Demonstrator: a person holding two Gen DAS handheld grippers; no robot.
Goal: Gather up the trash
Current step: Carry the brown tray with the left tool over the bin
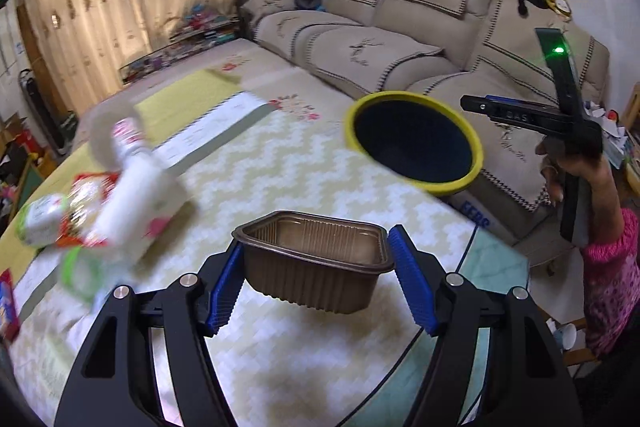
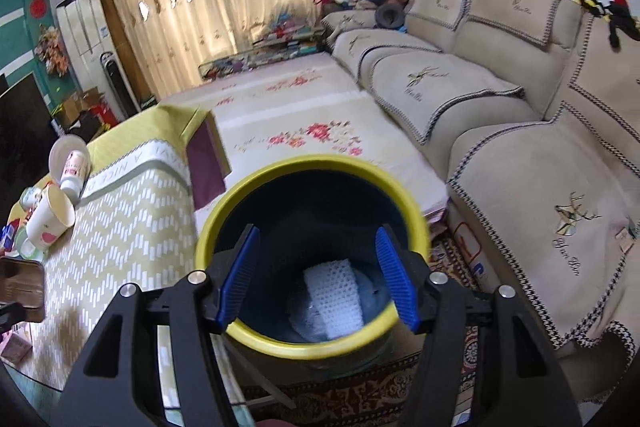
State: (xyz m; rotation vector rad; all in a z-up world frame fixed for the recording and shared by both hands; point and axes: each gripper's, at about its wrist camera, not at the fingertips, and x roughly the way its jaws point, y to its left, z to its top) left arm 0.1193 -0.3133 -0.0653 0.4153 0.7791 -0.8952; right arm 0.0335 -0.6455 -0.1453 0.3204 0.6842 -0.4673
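The brown plastic tray (image 1: pixel 316 259) sits between the blue pads of the left gripper (image 1: pixel 316 279), lifted clear of the zigzag tablecloth (image 1: pixel 280 163); the left pad presses the tray's wall under its rim, while the right pad (image 1: pixel 412 279) lies right at the rim's corner, and whether it truly touches there is hard to tell, so the jaws look closed on the tray across its width. Beyond the tray stands the yellow-rimmed bin (image 1: pixel 416 143), dark inside, off the table's far edge and in front of the beige sofa (image 1: pixel 400 27). The right gripper (image 2: pixel 316 279) hangs over that bin's mouth with its jaws spread and nothing between them; through the gap the bin's bottom shows a white foam net (image 2: pixel 334 301) lying on something pale and glossy that cannot be made out. In the left view the cups and wrappers (image 1: pixel 100 199) on the table's left are smeared by blur, so their kinds are unclear, and the person's hand (image 1: pixel 568 171) on the other tool is partly cut by the frame's edge. In the right view the tray shows only as a brown sliver at the left edge
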